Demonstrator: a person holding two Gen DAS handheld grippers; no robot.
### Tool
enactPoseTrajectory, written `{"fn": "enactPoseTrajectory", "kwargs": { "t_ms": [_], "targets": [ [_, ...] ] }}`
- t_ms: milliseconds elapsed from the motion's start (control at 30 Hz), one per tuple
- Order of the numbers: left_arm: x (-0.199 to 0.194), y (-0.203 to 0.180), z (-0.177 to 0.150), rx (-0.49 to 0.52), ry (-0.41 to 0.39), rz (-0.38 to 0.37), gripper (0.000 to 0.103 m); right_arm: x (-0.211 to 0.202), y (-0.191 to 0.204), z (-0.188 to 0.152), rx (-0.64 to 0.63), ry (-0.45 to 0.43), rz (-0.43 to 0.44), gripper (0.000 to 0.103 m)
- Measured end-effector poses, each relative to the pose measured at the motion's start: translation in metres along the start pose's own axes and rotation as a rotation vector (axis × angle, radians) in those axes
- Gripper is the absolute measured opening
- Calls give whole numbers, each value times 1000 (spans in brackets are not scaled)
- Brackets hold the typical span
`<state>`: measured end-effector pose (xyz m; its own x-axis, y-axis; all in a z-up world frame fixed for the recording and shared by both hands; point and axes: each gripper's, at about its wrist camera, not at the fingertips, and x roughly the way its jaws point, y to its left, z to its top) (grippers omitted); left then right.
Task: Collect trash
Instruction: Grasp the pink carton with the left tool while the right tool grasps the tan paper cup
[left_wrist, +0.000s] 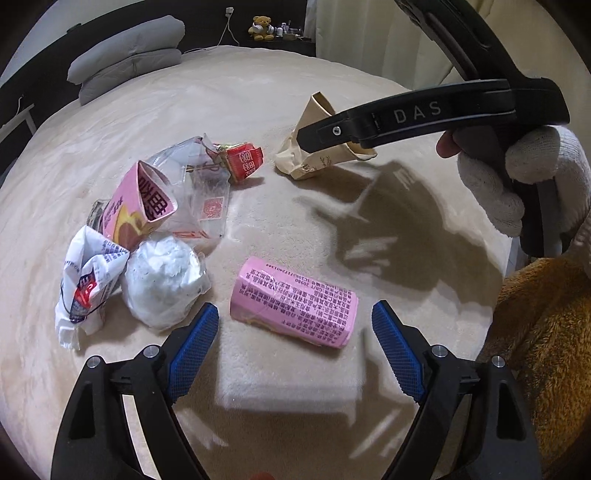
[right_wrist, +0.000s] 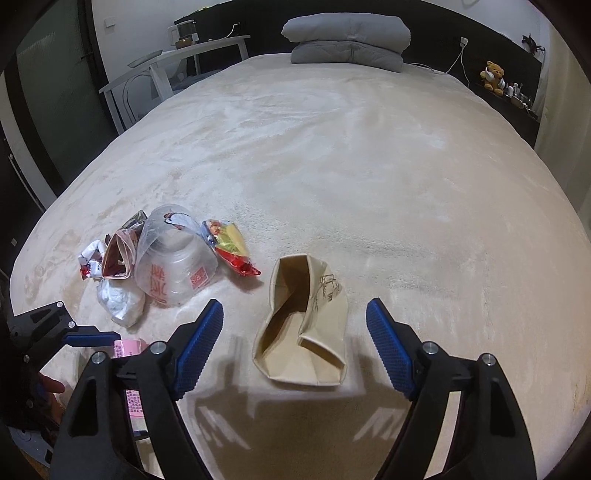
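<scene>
A pink carton (left_wrist: 295, 302) lies on its side on the beige bed cover, between the blue pads of my left gripper (left_wrist: 295, 309). The gripper is open and neither pad touches the carton. A crushed beige paper carton (right_wrist: 303, 332) lies between the pads of my right gripper (right_wrist: 294, 306), which is also open and clear of it. In the left wrist view, one of the right gripper's fingers (left_wrist: 369, 125) hangs over that beige carton (left_wrist: 306, 162). A heap of trash sits to the left: a clear plastic tub (right_wrist: 173, 266), a red wrapper (right_wrist: 236, 258), a pink folded carton (left_wrist: 147, 199) and a white wad (left_wrist: 162, 280).
The bed cover (right_wrist: 369, 166) stretches far back to folded grey bedding (right_wrist: 347, 40). A white table (right_wrist: 177, 59) stands beyond the bed's left edge, and a teddy bear (right_wrist: 493, 75) sits on a shelf at the right. A gloved hand (left_wrist: 517, 177) and a brown fleece sleeve (left_wrist: 535, 350) are at the right.
</scene>
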<state>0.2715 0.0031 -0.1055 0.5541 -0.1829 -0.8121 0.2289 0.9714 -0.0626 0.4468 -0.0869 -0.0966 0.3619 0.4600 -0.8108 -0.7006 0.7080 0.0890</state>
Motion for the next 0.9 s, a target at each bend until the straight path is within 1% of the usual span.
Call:
{"fn": "enactPoseTrajectory", "kwargs": {
  "t_ms": [33, 100, 133, 167, 200, 233, 367, 533, 767, 833, 900],
  "targets": [
    [4, 0, 1, 8, 3, -1, 84, 3, -1, 1, 0, 4, 1, 67],
    [9, -1, 1, 21, 6, 4, 83, 7, -2, 0, -4, 12, 3, 51],
    [11, -2, 1, 25, 4, 2, 82, 10, -2, 0, -7, 20, 3, 46],
    [13, -2, 2, 27, -1, 3, 82, 12, -3, -1, -6, 24, -1, 35],
    [13, -1, 4, 28, 0, 9, 73, 13, -5, -1, 0, 25, 0, 32],
    [15, -1, 6, 33, 5, 22, 67, 13, -6, -2, 4, 25, 9, 32],
    [12, 3, 10, 28, -2, 14, 66, 9, -7, -3, 6, 14, 31, 30],
    [-1, 3, 8, 14, -30, 8, 66, -8, -8, -5, 26, -24, 55, 29],
    [-27, -3, 3, -39, -92, -7, 66, -42, 1, -19, 57, -63, 85, 29],
    [-36, -5, 1, -59, -111, -17, 66, -54, 8, -25, 65, -80, 94, 29],
    [-45, -8, -3, -69, -128, -11, 66, -66, 15, -32, 67, -96, 103, 29]
  ]
}}
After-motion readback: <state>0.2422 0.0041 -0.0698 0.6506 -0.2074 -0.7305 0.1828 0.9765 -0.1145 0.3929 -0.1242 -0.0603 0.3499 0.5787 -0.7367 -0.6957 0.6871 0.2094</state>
